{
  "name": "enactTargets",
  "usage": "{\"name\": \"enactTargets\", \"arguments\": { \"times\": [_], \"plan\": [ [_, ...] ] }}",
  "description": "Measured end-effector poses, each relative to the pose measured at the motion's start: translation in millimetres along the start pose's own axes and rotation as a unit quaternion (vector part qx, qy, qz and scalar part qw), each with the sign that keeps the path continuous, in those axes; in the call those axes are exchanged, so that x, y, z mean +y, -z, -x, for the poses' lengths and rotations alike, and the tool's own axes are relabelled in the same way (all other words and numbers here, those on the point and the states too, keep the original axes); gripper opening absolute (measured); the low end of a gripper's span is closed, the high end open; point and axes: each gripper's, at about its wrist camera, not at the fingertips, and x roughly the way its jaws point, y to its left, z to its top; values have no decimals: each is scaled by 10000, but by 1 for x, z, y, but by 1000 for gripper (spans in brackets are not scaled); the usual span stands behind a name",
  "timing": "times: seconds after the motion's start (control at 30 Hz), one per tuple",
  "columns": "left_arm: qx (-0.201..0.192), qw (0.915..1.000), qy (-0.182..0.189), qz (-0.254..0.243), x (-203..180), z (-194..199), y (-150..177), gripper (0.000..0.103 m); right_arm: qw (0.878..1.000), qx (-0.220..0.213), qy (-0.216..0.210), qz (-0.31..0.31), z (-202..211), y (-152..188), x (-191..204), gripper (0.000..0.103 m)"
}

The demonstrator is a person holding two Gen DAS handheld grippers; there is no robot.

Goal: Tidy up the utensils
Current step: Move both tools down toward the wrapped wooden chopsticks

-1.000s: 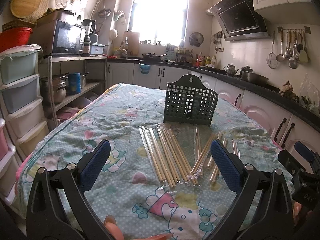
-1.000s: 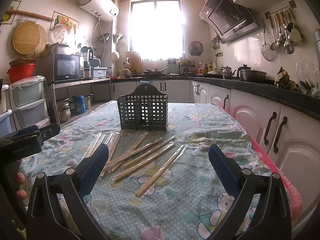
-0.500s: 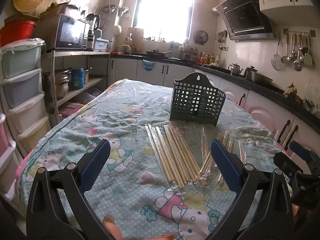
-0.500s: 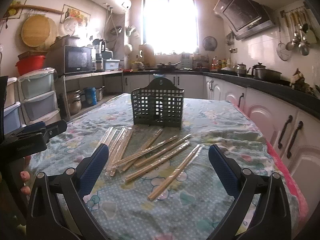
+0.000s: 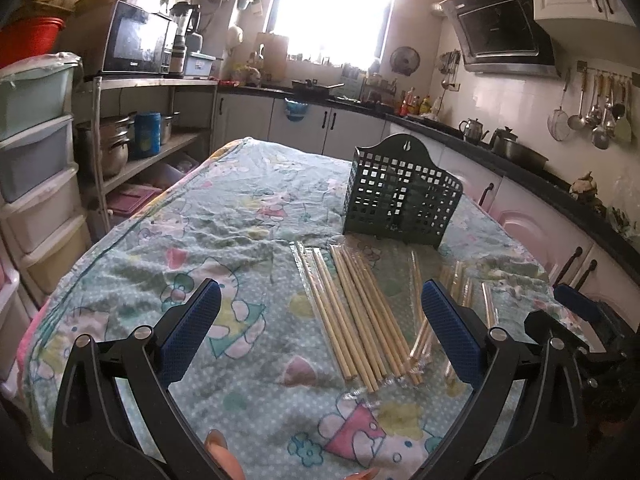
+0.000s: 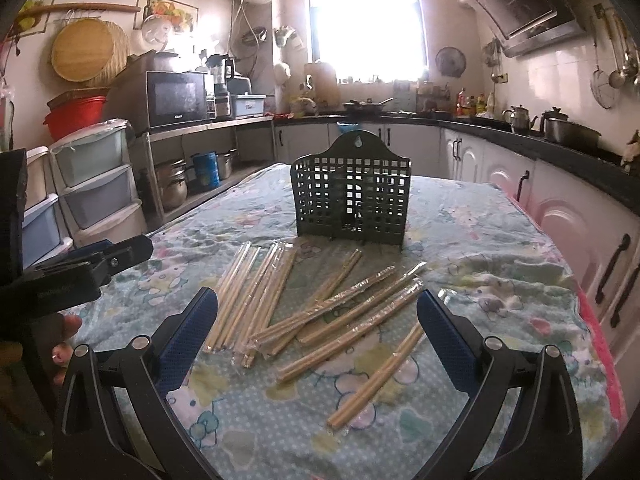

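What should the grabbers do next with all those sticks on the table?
Probably lower the right gripper onto the nearest wrapped chopsticks and close on one pair. Both grippers have open, empty jaws, the left gripper too, the chopsticks all lie loose on the tablecloth, and the dark basket looks empty.

Your left wrist view looked low across the table (image 5: 120,248) toward 1 o'clock; your right wrist view faced 12 o'clock, just as near. Both shared the basket (image 5: 400,204) (image 6: 352,204), the chopsticks (image 5: 360,312) (image 6: 256,296) and the window (image 5: 336,8) (image 6: 364,12).
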Motion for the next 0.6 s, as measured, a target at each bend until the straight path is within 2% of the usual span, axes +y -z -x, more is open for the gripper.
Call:
{"name": "enactTargets", "arguments": {
  "times": [0.07, 0.17, 0.23, 0.47, 0.6],
  "plan": [
    [15, 10000, 33, 31, 1, -5, -4, 92, 10000, 42, -41, -3, -7, -5, -2, 97],
    [12, 9995, 277, 153, 6, -13, -11, 92, 9998, 130, -85, -77, -18, -12, -8, 97],
    [88, 9998, 132, 74, 3, -21, -17, 92, 9997, 186, -83, -94, -26, -16, -11, 97],
    [515, 9986, 94, -67, 0, -56, -31, 92, 9982, 497, -131, -307, -55, -29, -32, 97],
    [808, 9963, 294, -5, 1, -78, -36, 90, 9963, 705, -121, -474, -74, -35, -46, 97]
  ]
}}
